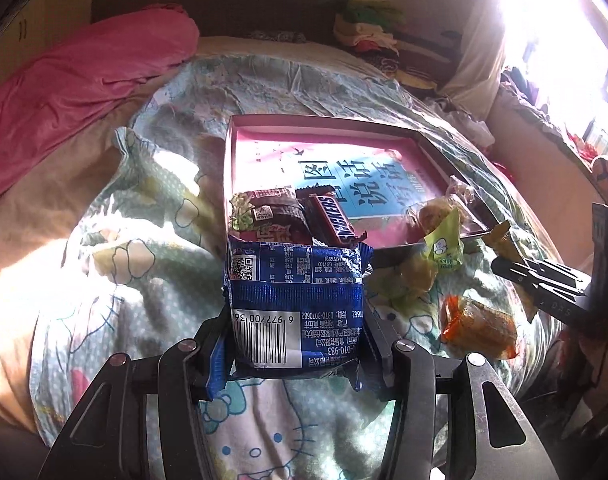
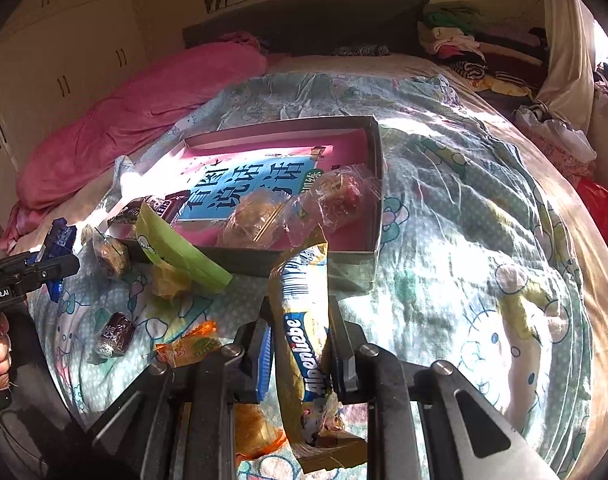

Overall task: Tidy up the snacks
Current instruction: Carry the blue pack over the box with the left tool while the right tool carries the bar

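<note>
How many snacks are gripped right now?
2. The left gripper clamps a blue packet; the right gripper clamps an Alpenliebe roll. Both grips are in plain view.

Blue packet [image 1: 296,312] hiding left fingers, window [image 1: 544,20] glare-washed

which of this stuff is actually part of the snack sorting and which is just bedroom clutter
Part of the job:
- pink box
- blue packet in the left gripper
- Alpenliebe pack in the right gripper
- Snickers bar in the box
- orange packet, on the bedspread
- green packet, against the box edge

Just lying about:
- pink blanket
- clothes pile
- wardrobe
</note>
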`<state>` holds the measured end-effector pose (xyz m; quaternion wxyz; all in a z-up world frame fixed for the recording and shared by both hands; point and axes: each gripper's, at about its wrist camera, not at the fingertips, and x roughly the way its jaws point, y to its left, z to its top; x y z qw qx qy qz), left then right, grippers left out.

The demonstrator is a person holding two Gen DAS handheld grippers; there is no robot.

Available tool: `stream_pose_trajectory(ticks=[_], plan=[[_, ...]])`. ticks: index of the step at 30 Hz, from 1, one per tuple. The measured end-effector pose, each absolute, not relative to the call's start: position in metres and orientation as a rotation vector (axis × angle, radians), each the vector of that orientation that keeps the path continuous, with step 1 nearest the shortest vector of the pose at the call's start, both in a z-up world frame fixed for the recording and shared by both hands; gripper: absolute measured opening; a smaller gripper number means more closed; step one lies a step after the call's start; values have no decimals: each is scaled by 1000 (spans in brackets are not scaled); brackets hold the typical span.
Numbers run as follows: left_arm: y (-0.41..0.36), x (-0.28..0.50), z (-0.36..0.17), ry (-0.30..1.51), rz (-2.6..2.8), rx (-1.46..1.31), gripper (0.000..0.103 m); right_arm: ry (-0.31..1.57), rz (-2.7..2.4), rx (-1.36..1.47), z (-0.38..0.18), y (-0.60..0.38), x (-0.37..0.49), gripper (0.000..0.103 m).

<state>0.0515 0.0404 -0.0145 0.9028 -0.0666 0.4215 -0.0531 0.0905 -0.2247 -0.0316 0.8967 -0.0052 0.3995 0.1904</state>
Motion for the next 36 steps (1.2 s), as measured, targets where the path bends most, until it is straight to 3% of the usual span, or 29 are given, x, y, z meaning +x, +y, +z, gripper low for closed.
stream_pose_trajectory(ticks=[13,36], plan=[[55,54,1,760,-52,-88,54,795,395,57,-19,-230,91,24],[72,81,-2,756,-62,-163,54,737,380,77,0,-222,107,24]])
